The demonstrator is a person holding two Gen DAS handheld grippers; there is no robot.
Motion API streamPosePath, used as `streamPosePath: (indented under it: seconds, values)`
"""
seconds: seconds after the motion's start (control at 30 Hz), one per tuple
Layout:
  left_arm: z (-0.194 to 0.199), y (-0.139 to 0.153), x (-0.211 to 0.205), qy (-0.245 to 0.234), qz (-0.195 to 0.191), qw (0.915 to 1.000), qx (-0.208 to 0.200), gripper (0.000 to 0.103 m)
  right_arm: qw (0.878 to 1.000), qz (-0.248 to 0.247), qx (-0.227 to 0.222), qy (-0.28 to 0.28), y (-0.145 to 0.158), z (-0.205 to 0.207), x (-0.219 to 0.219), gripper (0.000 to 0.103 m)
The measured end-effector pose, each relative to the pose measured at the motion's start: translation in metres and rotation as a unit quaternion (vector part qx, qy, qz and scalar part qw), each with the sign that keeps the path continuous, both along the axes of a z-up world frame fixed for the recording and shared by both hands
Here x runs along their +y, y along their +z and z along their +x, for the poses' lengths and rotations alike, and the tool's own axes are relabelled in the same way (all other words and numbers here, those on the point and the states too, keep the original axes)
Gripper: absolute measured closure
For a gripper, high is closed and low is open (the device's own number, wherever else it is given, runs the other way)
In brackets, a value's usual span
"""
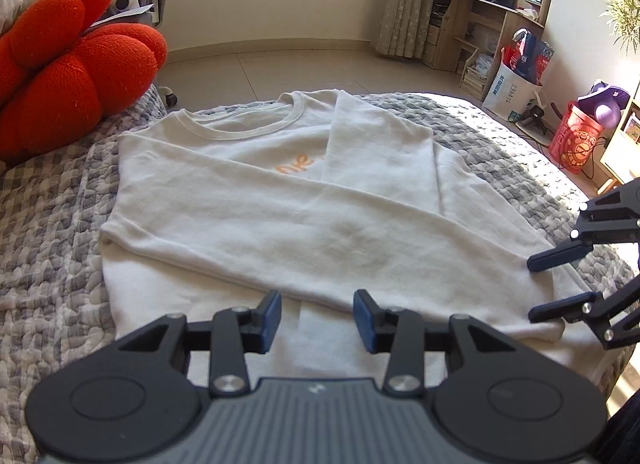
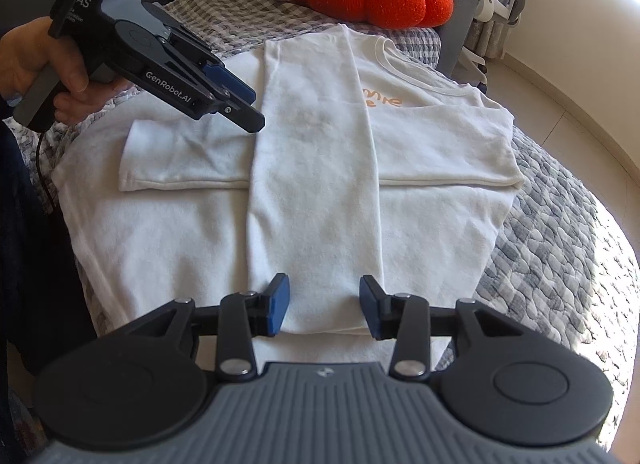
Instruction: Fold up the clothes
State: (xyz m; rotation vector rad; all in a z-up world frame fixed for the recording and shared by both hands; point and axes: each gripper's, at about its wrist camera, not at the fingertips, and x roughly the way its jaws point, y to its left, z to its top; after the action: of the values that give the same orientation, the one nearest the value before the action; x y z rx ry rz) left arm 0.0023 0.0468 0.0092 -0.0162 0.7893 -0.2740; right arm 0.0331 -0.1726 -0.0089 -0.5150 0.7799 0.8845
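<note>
Two grippers hang over a white sweatshirt (image 1: 256, 223) spread on a grey quilted bedcover (image 1: 52, 232). Nearest in the left wrist view, the left gripper (image 1: 317, 320) has its blue-padded jaws spread wide, empty, above the garment's lower edge at 6 o'clock. At 3 o'clock the right gripper (image 1: 540, 284) reaches in, jaws parted, nothing between them, its tips by the sleeve cuff (image 1: 548, 330). Both sleeves lie folded across the chest, one over the other, partly covering orange lettering (image 1: 294, 165) just below the collar (image 1: 240, 123). Further off, at 10 o'clock, an orange knitted cushion (image 1: 72, 67) sits on the bed; at 2 o'clock stands a wooden desk (image 1: 492, 15). In the right wrist view, a hand (image 2: 44, 67) at 10 o'clock grips the left gripper's handle.
</note>
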Motion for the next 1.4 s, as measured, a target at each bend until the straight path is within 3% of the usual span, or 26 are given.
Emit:
streamPosePath:
  seconds: [0.07,0.17,0.27,0.37,0.43,0.5,0.57,0.7,0.87,1.03,1.17,1.3,1.4]
  values:
    - [-0.015,0.011,0.014,0.002,-0.027,0.9995,-0.014,0.054,1.0,0.013,0.0,-0.013,0.005,0.0,-0.007,0.06]
    - [-0.035,0.014,0.029,0.011,-0.033,0.9992,-0.018,0.054,0.999,0.032,-0.003,-0.033,0.012,-0.004,-0.02,0.06]
    - [-0.055,0.008,0.043,0.025,-0.041,0.9987,-0.018,0.054,0.997,0.051,-0.001,-0.058,0.015,-0.014,-0.034,0.06]
    - [-0.076,-0.002,0.056,0.054,-0.075,0.9957,-0.012,0.056,0.995,0.06,0.011,-0.077,0.007,-0.032,-0.049,0.06]
    - [-0.085,-0.01,0.055,0.06,-0.066,0.996,-0.007,0.063,0.995,0.043,0.012,-0.09,-0.004,-0.046,-0.056,0.06]
    - [-0.091,-0.019,0.05,0.072,-0.034,0.9968,0.0,0.079,0.994,0.035,0.014,-0.106,-0.011,-0.055,-0.064,0.061]
    - [-0.105,-0.027,0.048,0.086,-0.024,0.996,0.004,0.082,0.992,0.045,0.015,-0.119,-0.01,-0.062,-0.072,0.061]
    - [-0.142,-0.034,0.039,0.09,0.002,0.9958,-0.016,0.083,0.987,0.055,0.018,-0.147,-0.016,-0.079,-0.083,0.059]
    - [-0.176,-0.036,0.039,0.098,-0.001,0.9952,-0.007,0.083,0.983,0.075,0.018,-0.168,-0.02,-0.099,-0.096,0.062]
    - [-0.199,-0.036,0.051,0.117,-0.056,0.9915,0.009,0.082,0.961,0.162,0.059,-0.215,-0.014,-0.098,-0.124,0.073]
    - [-0.206,-0.041,0.067,0.137,-0.135,0.9811,0.015,0.073,0.936,0.231,0.091,-0.251,-0.009,-0.098,-0.147,0.071]
    - [-0.203,-0.049,0.075,0.147,-0.199,0.9688,0.005,0.073,0.906,0.295,0.142,-0.267,-0.012,-0.09,-0.158,0.067]
    - [-0.197,-0.057,0.075,0.157,-0.233,0.9598,0.012,0.073,0.909,0.273,0.149,-0.277,-0.019,-0.088,-0.145,0.067]
